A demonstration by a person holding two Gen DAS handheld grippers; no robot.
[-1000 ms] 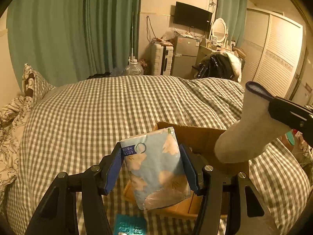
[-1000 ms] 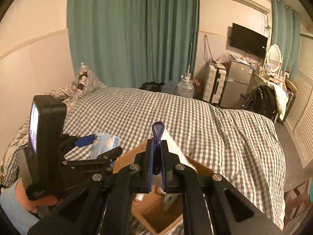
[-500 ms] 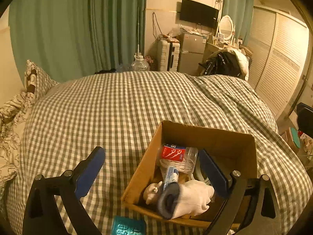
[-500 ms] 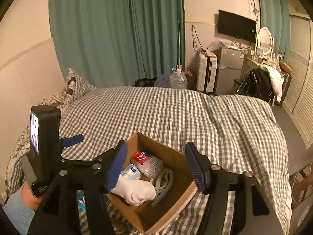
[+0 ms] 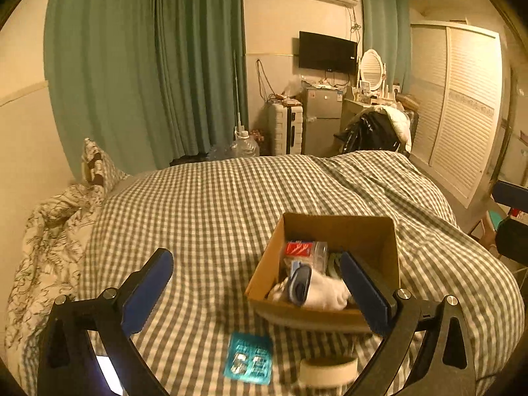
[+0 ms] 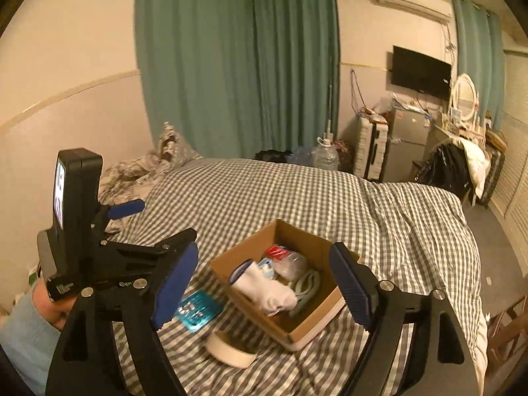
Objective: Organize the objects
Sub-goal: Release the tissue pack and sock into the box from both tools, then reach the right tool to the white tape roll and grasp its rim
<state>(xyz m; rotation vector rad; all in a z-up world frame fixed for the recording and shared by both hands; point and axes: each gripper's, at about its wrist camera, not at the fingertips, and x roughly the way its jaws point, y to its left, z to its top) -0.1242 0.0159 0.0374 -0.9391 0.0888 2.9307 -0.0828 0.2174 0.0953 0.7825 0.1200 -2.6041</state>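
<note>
Now both spread wide and empty: left gripper (image 5: 255,283) and right gripper (image 6: 269,280), hovering above the checked bedspread (image 5: 214,204). Cardboard box (image 5: 336,227) resting on it, holding a white sock (image 5: 325,292), a red-labelled bottle (image 5: 305,250) and a pale cable (image 6: 307,285). Just near of the box, a teal blister pack (image 5: 249,358) and a tape roll (image 5: 328,371).
</note>
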